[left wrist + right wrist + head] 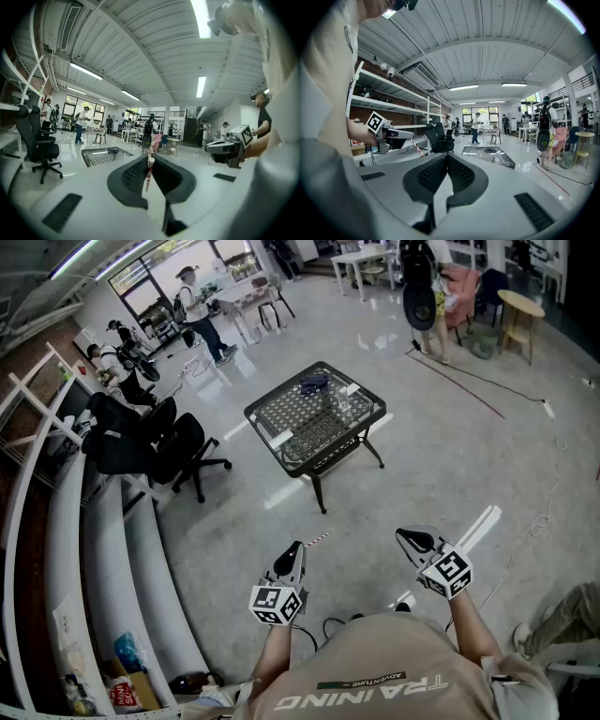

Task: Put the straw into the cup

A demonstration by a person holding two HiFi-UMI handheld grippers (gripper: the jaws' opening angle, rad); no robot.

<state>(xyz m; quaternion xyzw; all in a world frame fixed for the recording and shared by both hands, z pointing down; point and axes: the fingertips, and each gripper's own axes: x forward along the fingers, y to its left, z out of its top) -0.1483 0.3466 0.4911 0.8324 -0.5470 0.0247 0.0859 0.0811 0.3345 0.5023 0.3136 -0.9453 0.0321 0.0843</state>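
A red-and-white striped straw (148, 172) stands pinched between the jaws of my left gripper (149, 157), which is shut on it. In the head view the straw (318, 540) sticks out past the left gripper (296, 547), held low in front of the person's chest. My right gripper (404, 536) is level with it on the right, shut (447, 155) with nothing between its jaws. A clear cup (498, 154) stands on the black mesh table (265, 433) a couple of metres ahead, far from both grippers. The cup (341, 407) is near the table's right side.
A dark object (312, 382) lies at the table's far side. Black office chairs (155, 444) stand left of the table by white shelving (56, 521). A white strip (479, 528) and cables lie on the floor at right. Several people stand far back.
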